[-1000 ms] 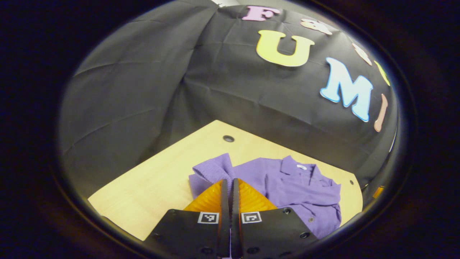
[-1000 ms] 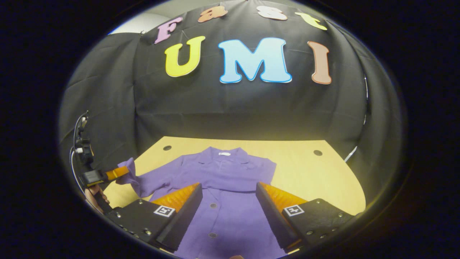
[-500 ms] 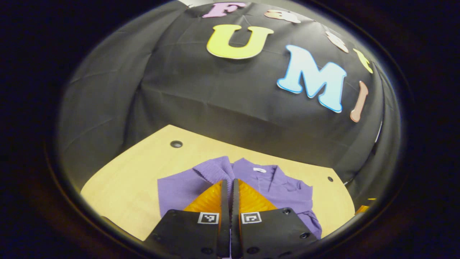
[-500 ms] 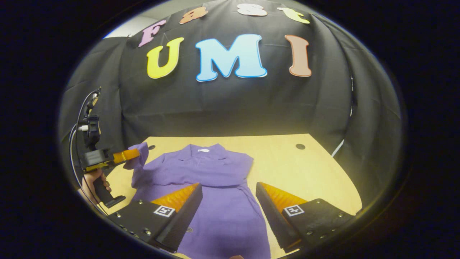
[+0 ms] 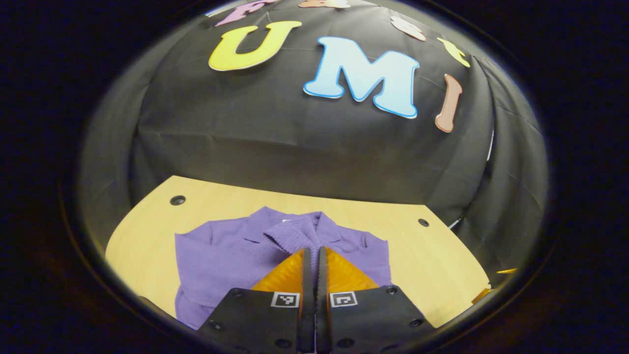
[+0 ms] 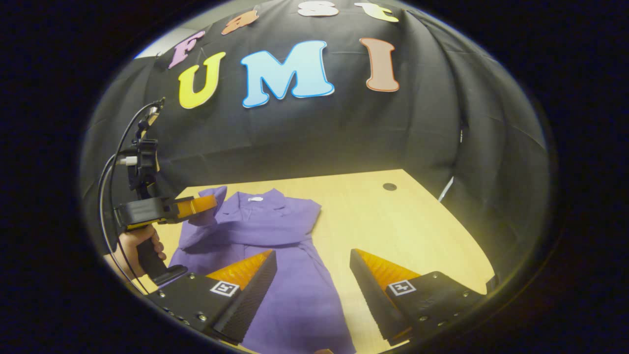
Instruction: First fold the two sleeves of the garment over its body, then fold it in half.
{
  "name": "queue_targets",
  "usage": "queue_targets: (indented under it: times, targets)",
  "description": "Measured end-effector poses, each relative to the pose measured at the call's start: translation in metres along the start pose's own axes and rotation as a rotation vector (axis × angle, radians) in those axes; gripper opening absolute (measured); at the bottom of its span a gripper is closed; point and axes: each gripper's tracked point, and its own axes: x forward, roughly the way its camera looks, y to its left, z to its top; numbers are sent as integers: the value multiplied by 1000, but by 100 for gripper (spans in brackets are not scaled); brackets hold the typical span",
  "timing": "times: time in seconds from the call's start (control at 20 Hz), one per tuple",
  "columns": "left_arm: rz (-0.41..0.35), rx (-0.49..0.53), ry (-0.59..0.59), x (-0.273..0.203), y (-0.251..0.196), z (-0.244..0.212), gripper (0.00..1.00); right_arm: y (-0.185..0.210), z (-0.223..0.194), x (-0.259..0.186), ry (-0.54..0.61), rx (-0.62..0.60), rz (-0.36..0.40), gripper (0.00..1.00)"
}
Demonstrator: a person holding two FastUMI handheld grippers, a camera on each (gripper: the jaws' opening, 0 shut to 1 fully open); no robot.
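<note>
My left gripper (image 5: 311, 251) is pinched tight on the ribbed cuff of one sleeve (image 5: 294, 232), held raised just ahead of its fingertips over the purple garment (image 6: 275, 236), which lies flat on the wooden table (image 6: 403, 221). I judge the first sleeve fold to be mid-way. The other sleeve looks already laid across the body, though I cannot be sure, and the halving fold remains. My right gripper (image 6: 313, 265) hangs spread apart over the garment's lower part, gripping nothing. I see no containers.
</note>
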Motion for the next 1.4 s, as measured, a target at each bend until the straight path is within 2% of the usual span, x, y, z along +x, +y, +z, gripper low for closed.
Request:
queue_targets:
  times: [0.35,0.6,0.7,0.9,1.0,1.2,1.3,1.4]
  targets:
    - [-48,62,45,36,-55,-25,8,-34,-13,-10,19,0,-25,94]
    - [-17,104,45,50,-64,-33,9,-47,-16,-8,20,0,3,94]
    - [-9,127,36,50,-65,-32,14,-53,-17,-8,20,-4,8,94]
    - [-55,119,12,39,-78,-27,24,-60,-21,-9,13,-20,5,94]
    - [-69,125,3,32,-84,-26,53,-60,-23,-12,7,-19,-3,94]
    - [-69,109,-17,5,-75,-24,86,-50,-30,-20,0,-36,-8,94]
    - [-41,102,-31,-13,-60,-23,86,-43,-34,-25,0,-45,-6,94]
    - [-29,89,-27,-35,-42,-25,94,-41,-40,-28,0,-47,-23,94]
